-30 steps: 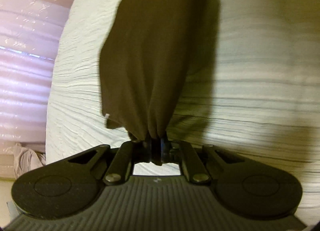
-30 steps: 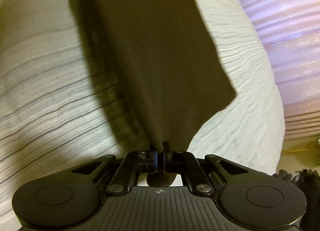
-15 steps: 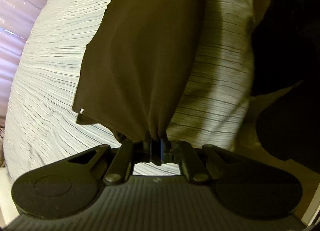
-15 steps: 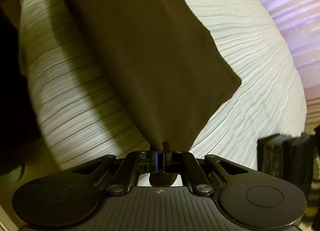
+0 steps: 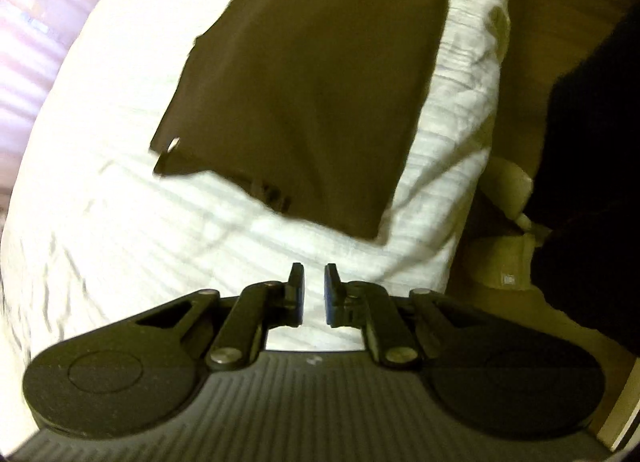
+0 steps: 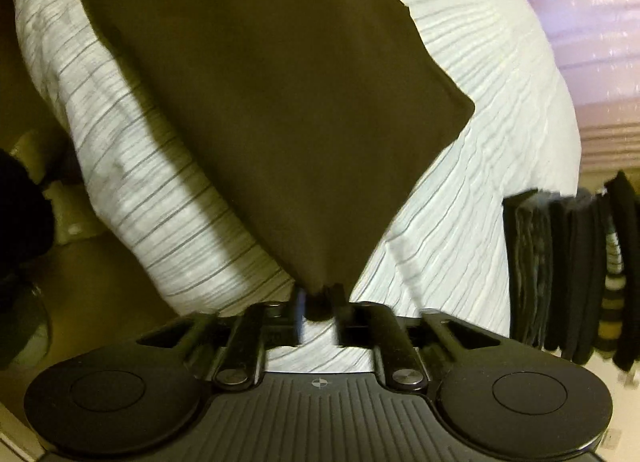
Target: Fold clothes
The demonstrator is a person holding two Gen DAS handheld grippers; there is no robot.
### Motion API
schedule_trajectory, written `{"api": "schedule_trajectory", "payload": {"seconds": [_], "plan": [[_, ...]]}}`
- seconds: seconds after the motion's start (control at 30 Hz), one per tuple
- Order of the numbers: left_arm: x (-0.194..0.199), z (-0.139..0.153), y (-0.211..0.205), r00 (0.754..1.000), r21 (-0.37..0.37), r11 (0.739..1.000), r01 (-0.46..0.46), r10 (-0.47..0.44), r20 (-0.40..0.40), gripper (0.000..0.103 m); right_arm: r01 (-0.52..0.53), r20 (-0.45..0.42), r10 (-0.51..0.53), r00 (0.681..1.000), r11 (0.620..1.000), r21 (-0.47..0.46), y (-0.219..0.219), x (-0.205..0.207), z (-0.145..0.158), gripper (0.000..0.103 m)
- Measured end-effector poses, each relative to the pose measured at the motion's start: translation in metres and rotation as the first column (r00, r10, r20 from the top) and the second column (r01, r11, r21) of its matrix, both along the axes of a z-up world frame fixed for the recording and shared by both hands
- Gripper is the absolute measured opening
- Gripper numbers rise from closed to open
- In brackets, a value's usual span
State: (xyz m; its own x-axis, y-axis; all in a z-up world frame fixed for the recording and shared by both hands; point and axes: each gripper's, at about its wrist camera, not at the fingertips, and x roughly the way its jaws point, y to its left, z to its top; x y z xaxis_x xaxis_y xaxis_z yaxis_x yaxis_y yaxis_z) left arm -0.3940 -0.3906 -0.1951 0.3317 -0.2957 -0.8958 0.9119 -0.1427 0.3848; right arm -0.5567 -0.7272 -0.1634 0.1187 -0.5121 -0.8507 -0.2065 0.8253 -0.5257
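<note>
Brown garment down flat on the striped bed, laid as a neat oblong near the bed's edge. Left gripper opening, jaws a little apart, nothing between them, garment's near edge lying just beyond. Right gripper opening too, jaws parted, garment corner bunched between them, pads apparently no longer pressing. Fold looking laid and nearly released. Left to do, by the look of it: clear the right corner, perhaps one more fold. Dark folded pile off to the bed's right.
</note>
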Motion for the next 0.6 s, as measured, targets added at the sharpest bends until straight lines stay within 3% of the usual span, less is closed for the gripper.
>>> {"api": "schedule_trajectory", "payload": {"seconds": [0.03,0.2,0.33,0.4,0.53,0.6], "plan": [[0.001,0.001,0.000,1.000,-0.002,1.000,-0.026,0.026,-0.006,0.009,0.013,0.016,-0.013,1.000,1.000,0.009,0.003,0.001,0.003,0.059],[0.004,0.000,-0.026,0.995,-0.035,0.995,-0.095,0.093,-0.035,0.012,0.096,0.119,-0.112,0.986,0.986,0.135,0.010,0.013,0.011,0.061],[0.006,-0.011,-0.065,0.996,-0.055,0.995,-0.079,0.077,-0.045,0.012,0.142,0.225,-0.210,0.952,0.948,0.285,0.004,0.030,0.013,0.061],[0.009,-0.018,-0.084,0.998,-0.047,0.997,-0.055,0.053,-0.037,0.013,0.196,0.258,-0.298,0.919,0.913,0.359,-0.011,0.036,0.011,0.061],[0.017,-0.027,-0.103,1.000,-0.007,1.000,-0.019,0.019,-0.008,0.015,0.342,0.251,-0.520,0.817,0.786,0.515,-0.067,0.031,-0.005,0.060],[0.022,-0.030,-0.110,1.000,0.015,1.000,-0.004,0.004,0.007,0.016,0.408,0.229,-0.583,0.780,0.750,0.521,-0.091,0.018,-0.010,0.060]]}}
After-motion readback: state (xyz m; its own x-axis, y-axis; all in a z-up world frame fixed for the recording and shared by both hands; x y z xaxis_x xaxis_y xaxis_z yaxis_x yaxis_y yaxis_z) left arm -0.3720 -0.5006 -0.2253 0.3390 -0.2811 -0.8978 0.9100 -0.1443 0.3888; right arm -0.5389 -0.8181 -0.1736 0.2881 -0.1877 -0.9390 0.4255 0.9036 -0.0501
